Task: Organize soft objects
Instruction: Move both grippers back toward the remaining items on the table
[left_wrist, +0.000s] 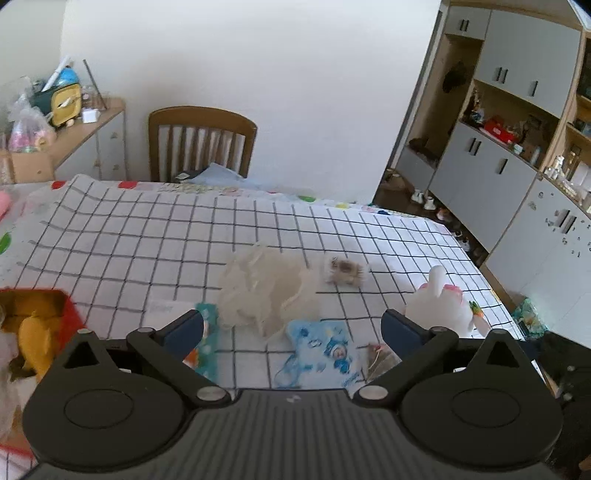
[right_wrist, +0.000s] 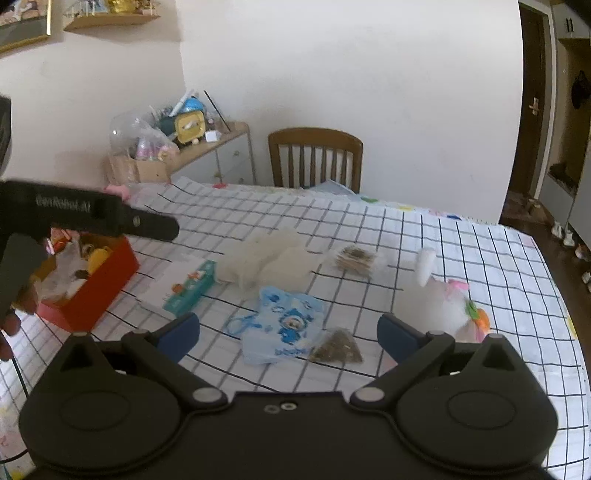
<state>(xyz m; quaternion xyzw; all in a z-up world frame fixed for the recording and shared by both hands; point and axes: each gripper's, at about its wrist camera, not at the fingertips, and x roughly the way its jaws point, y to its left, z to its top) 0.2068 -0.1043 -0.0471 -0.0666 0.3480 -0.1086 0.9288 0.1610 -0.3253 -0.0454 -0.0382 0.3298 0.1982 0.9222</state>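
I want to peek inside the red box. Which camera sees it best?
The right wrist view. There the red box sits whole on the checked cloth, with its open top and a yellow toy inside. The left wrist view catches only a corner of the red box at the picture's left edge.

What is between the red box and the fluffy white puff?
In the right wrist view, a teal packet lies on the checked cloth between the red box and the white puff.
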